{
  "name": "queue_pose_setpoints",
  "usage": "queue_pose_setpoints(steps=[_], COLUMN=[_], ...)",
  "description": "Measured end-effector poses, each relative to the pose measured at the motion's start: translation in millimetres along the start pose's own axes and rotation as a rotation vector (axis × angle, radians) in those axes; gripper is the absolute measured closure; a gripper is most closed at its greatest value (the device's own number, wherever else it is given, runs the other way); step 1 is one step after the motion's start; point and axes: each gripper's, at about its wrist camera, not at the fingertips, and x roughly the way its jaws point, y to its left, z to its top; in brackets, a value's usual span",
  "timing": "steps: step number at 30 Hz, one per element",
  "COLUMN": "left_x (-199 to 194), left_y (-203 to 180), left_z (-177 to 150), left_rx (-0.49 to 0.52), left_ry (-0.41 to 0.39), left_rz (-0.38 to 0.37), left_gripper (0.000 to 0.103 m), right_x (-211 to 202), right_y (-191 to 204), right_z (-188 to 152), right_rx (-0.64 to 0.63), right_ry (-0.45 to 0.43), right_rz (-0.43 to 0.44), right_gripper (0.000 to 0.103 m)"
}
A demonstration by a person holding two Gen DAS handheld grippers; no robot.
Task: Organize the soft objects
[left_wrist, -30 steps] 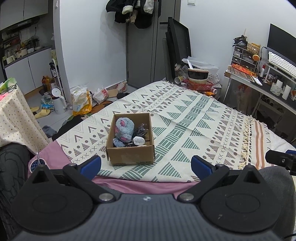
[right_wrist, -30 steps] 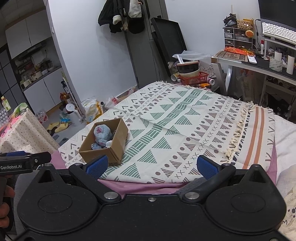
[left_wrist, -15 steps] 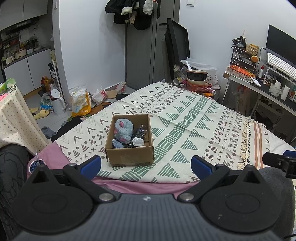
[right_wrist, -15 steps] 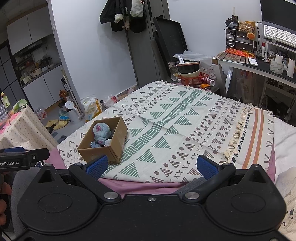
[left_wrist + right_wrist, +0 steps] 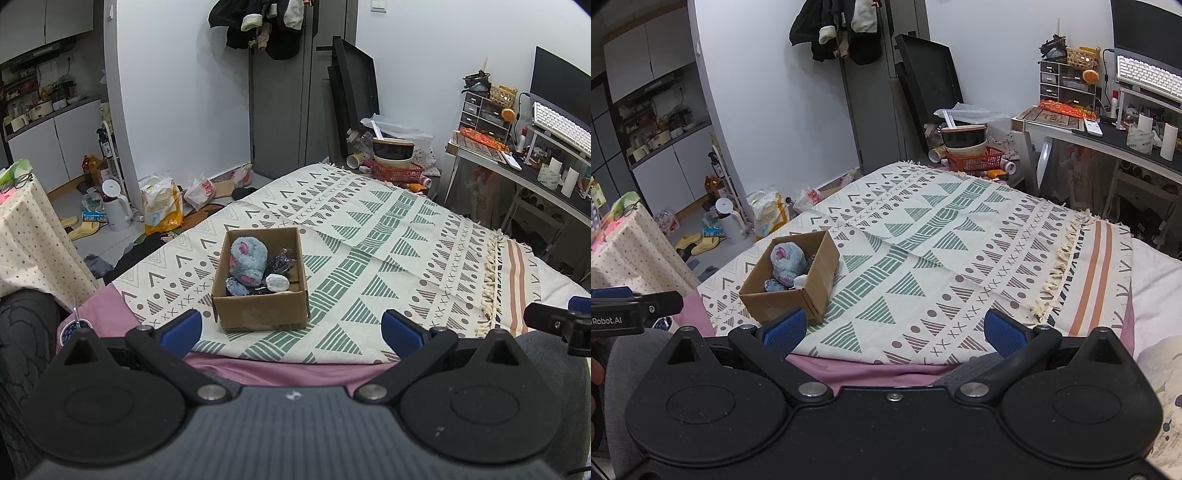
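Note:
A cardboard box sits on the patterned blanket near the bed's front left corner. Inside it lie a grey-blue plush toy, a small white soft object, a dark crinkly item and a small blue-grey piece. My left gripper is open and empty, held back from the box's near side. My right gripper is open and empty too, to the right of the box. Each gripper's body shows at the edge of the other's view.
The blanket covers a pink sheet at the bed's front edge. A dotted tablecloth stands left. A desk with clutter is at the right. Bags, slippers and a kettle lie on the floor beyond the bed.
Both views have shifted slightly, with the box sitting a little nearer and lower in frame. Both grippers stay open and empty; the box's contents have not moved.

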Motion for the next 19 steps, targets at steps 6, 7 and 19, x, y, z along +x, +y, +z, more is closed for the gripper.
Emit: queue_pose_setpoints(steps=[6,7,19], left_x=[-0.1,0.3,4.6], left_y=[0.1,0.0,2.0], left_z=[0.1,0.9,0.3], left_rx=[0.002,0.004,0.010], left_ry=[-0.001,-0.002,-0.009], left_rz=[-0.001,-0.001,-0.014], left_gripper=[0.001,0.001,0.001], right_x=[0.5,0.6,4.6], right_y=[-0.9,-0.8,-2.8], right_z=[0.3,0.3,-0.4], right_rx=[-0.001,-0.001,0.008], right_ry=[0.000,0.002,0.015], right_rz=[0.002,0.001,-0.005], right_gripper=[0.000,0.000,0.000])
